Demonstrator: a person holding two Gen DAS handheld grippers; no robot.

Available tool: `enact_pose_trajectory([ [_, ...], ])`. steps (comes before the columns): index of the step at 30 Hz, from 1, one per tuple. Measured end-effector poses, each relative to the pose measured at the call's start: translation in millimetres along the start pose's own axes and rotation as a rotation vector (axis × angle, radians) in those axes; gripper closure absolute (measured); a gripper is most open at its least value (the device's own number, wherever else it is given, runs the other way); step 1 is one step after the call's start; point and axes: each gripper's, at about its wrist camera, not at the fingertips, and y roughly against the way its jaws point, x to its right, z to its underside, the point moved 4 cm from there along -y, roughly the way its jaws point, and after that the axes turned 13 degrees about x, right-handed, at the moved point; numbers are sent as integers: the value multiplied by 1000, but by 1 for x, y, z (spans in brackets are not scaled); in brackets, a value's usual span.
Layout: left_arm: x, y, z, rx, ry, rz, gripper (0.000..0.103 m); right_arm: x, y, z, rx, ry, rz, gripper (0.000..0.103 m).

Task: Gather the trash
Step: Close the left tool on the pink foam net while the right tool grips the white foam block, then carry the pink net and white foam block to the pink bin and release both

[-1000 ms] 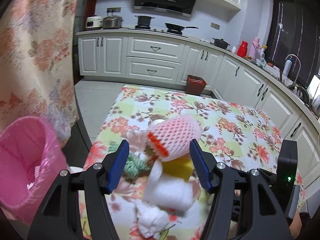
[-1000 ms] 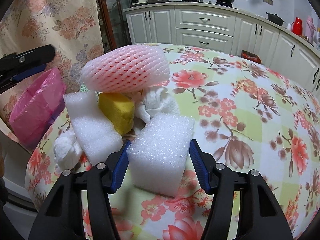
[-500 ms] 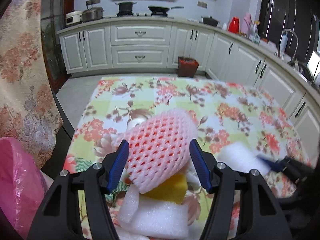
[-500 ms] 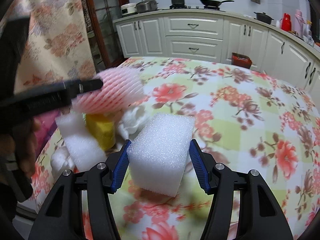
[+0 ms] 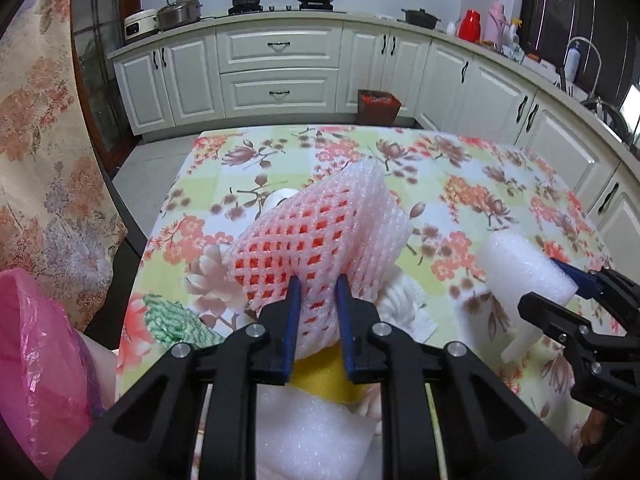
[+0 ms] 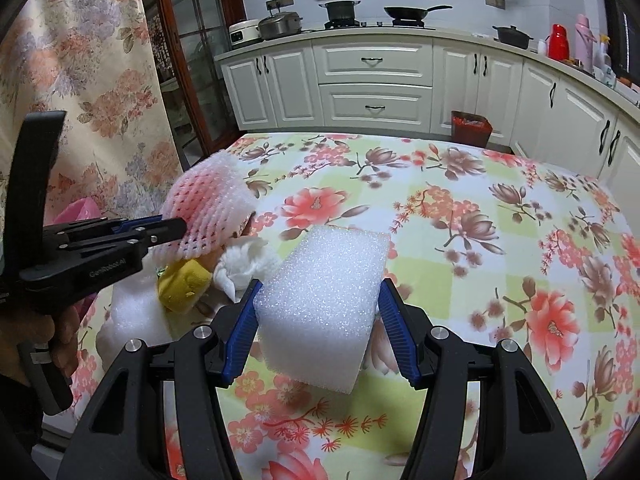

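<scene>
My left gripper [image 5: 317,284] is shut on a pink foam fruit net [image 5: 320,232] and holds it above the pile of trash; the net also shows in the right wrist view [image 6: 208,208]. My right gripper [image 6: 318,292] is shut on a white foam block [image 6: 324,304], lifted off the table; the block shows in the left wrist view [image 5: 524,268]. Below lie a yellow sponge [image 6: 182,286], a crumpled white tissue [image 6: 244,264], another white foam piece [image 5: 312,432] and a green net [image 5: 172,320].
A bin with a pink bag [image 5: 36,360] stands left of the floral-clothed table [image 6: 480,240]. A floral curtain [image 5: 36,140] hangs at left. White kitchen cabinets [image 5: 280,68] and a small red bin [image 5: 378,106] are behind.
My left gripper has shut on the pink net and lifted it. My right gripper has raised the white foam block off the table.
</scene>
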Motion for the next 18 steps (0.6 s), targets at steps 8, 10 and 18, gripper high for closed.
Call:
enact_pose_trajectory([
  [8,-5,27,-11,58,60,25,86,-3,7,-7,22,7,4,47],
  [10,-6,35,-14,74,69,30,86,-5,9,-8,26,9,3,47],
  [18,-15,56,-23,122,119,49,86,-11,16,-12,36,19,3,47],
])
